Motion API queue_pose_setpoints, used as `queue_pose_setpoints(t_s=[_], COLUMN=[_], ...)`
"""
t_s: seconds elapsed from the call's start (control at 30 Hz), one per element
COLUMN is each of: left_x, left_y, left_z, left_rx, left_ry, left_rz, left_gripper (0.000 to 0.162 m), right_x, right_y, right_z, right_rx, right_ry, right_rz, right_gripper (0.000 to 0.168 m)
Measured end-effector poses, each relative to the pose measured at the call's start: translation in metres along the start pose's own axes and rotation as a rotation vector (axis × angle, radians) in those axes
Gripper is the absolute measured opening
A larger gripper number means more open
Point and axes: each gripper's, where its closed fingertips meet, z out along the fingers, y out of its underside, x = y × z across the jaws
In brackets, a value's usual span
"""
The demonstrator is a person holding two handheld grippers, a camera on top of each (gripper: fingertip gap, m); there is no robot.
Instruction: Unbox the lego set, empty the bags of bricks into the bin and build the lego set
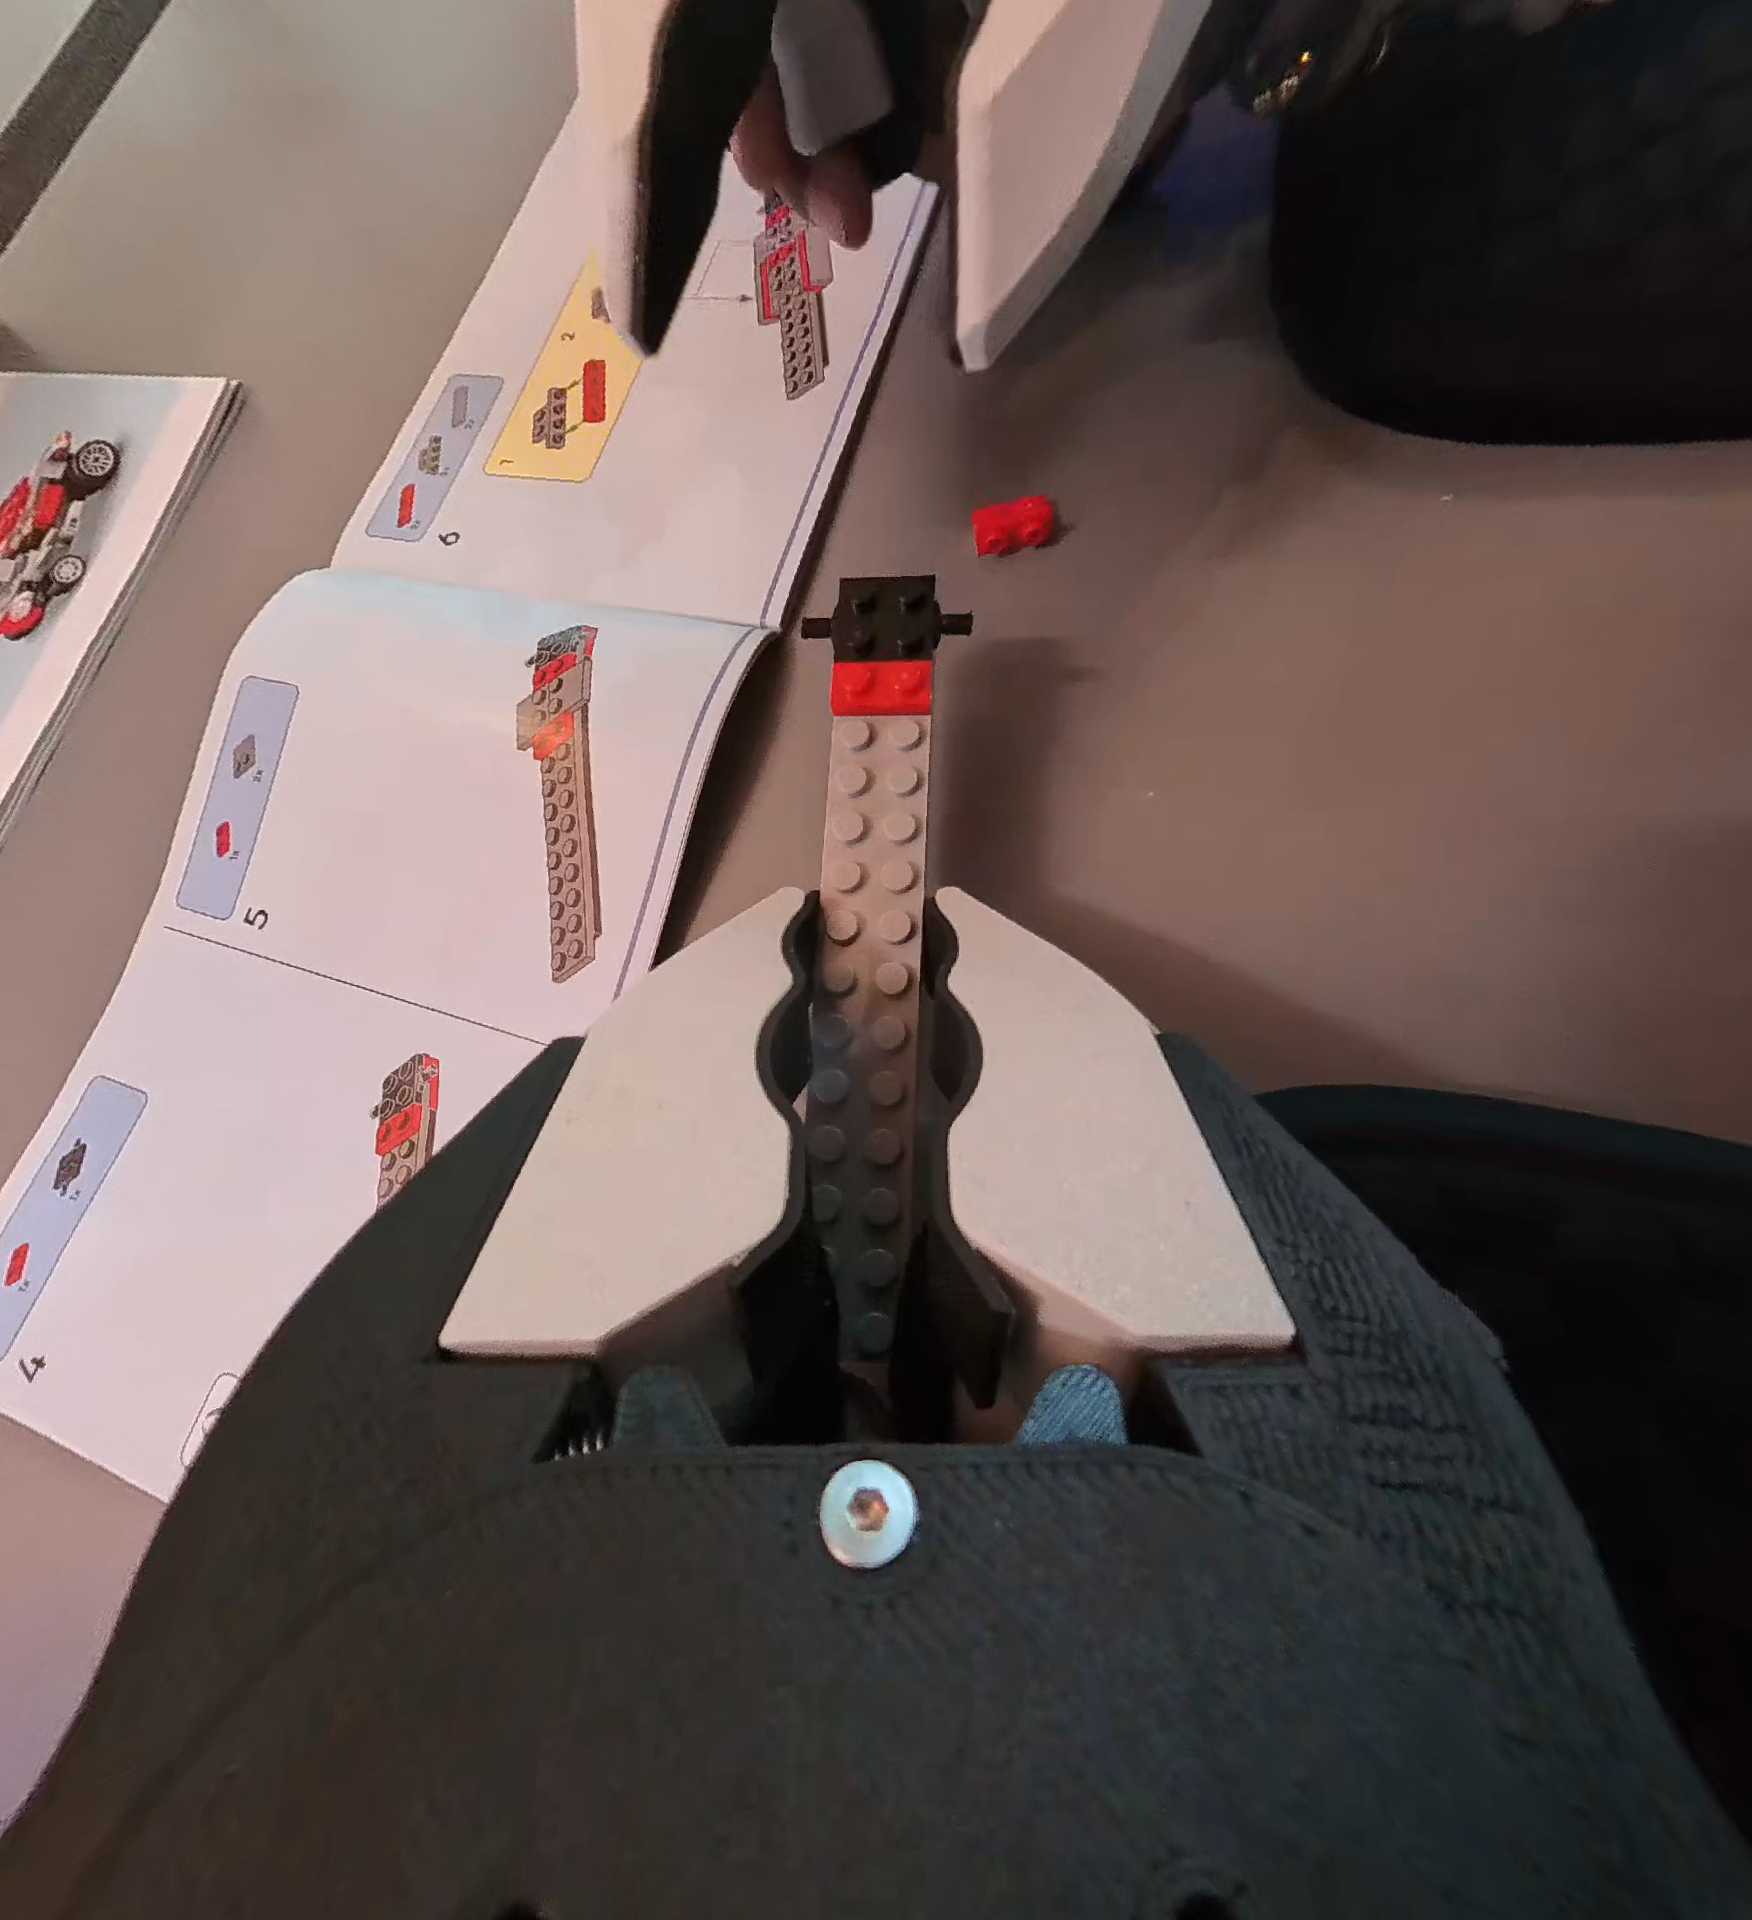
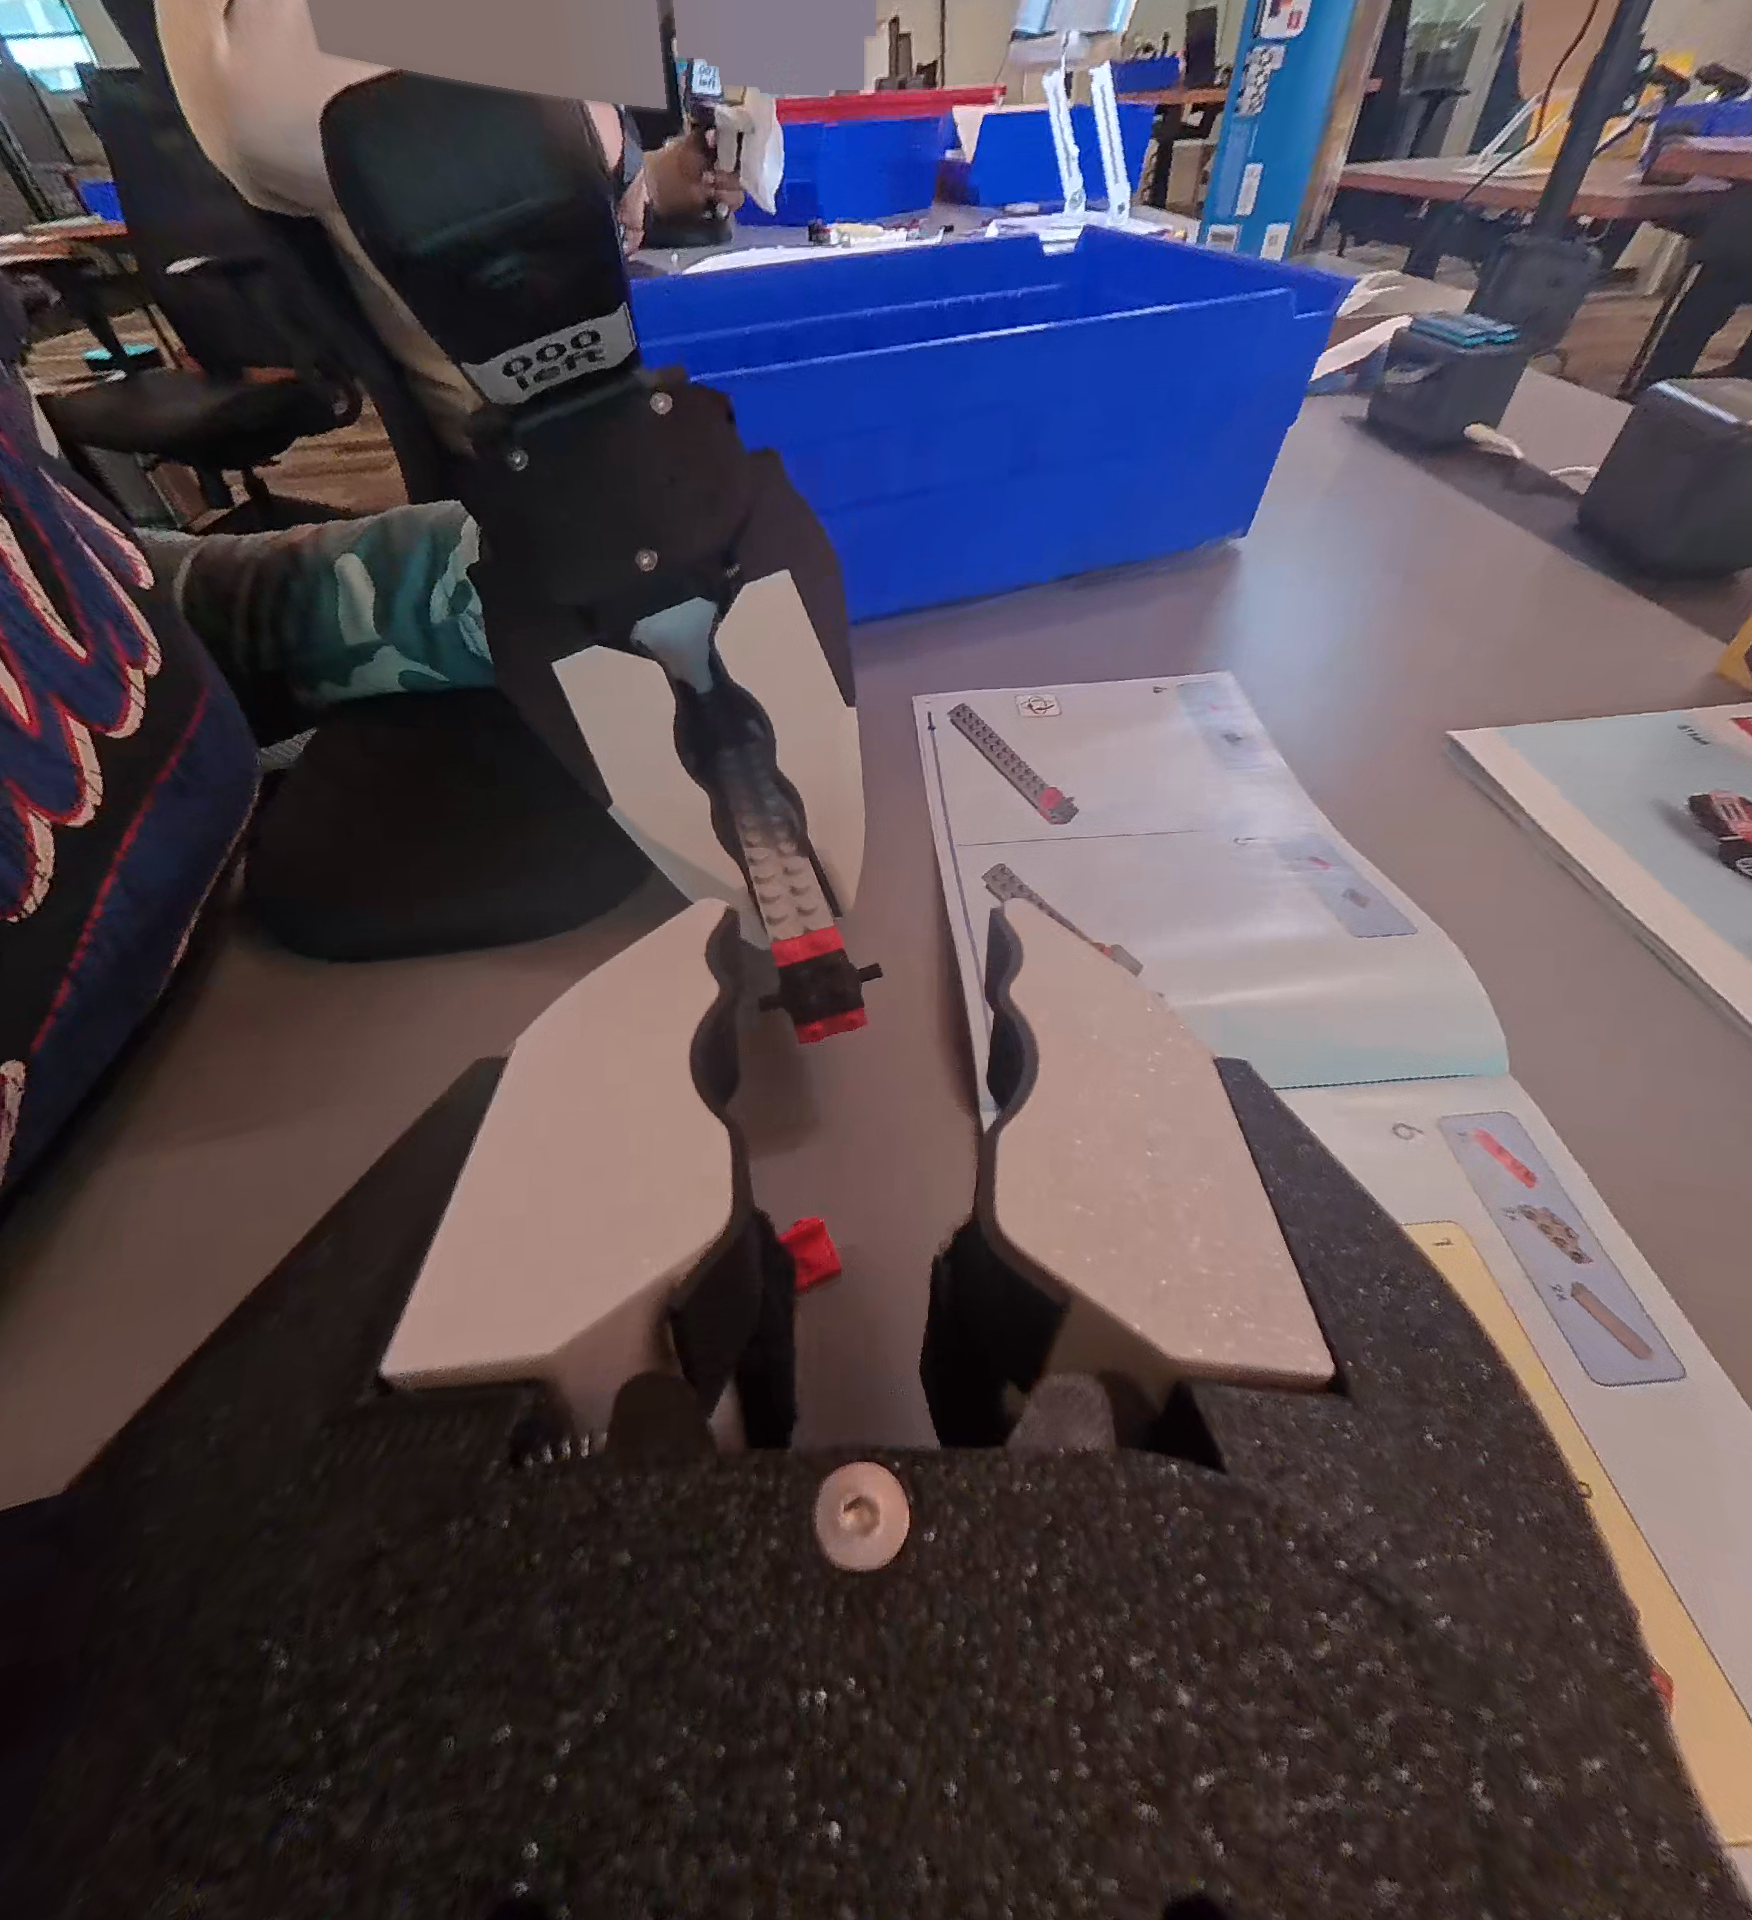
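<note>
My left gripper [image 1: 872, 914] is shut on a long grey studded plate [image 1: 877, 831]. The plate sticks out forward above the table, with a red plate and a black axle piece [image 1: 887, 613] at its far end. A small red brick [image 1: 1012, 525] lies on the table just beyond it. My right gripper [image 2: 856, 935] is open and empty, low over the table, and the red brick [image 2: 812, 1252] lies between its fingers. It faces the left gripper [image 2: 794, 899] and the held plate [image 2: 784, 873]. In the left wrist view the right gripper [image 1: 807, 348] hangs open over the booklet.
An open instruction booklet [image 1: 436, 779] lies left of the plate, and it also shows in the right wrist view [image 2: 1215, 883]. A second booklet [image 1: 51, 582] lies beyond it. A blue bin [image 2: 1007, 416] stands at the back of the grey table. Black boxes [image 2: 1703, 468] stand far right. My hands' fingertips stand some 8 centimetres from each other.
</note>
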Motion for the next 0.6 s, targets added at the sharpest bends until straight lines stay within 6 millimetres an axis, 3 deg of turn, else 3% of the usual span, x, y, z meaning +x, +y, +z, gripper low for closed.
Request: queue_pose_setpoints(t_s=[0.6], left_x=[0.001], left_y=[0.002], left_z=[0.000], left_rx=[-0.010], left_ry=[0.002], left_rz=[0.008], left_gripper=[0.018], right_x=[-0.013], right_y=[0.019], right_z=[0.010], right_rx=[-0.153], right_ry=[-0.056], right_rz=[-0.083], right_gripper=[0.044])
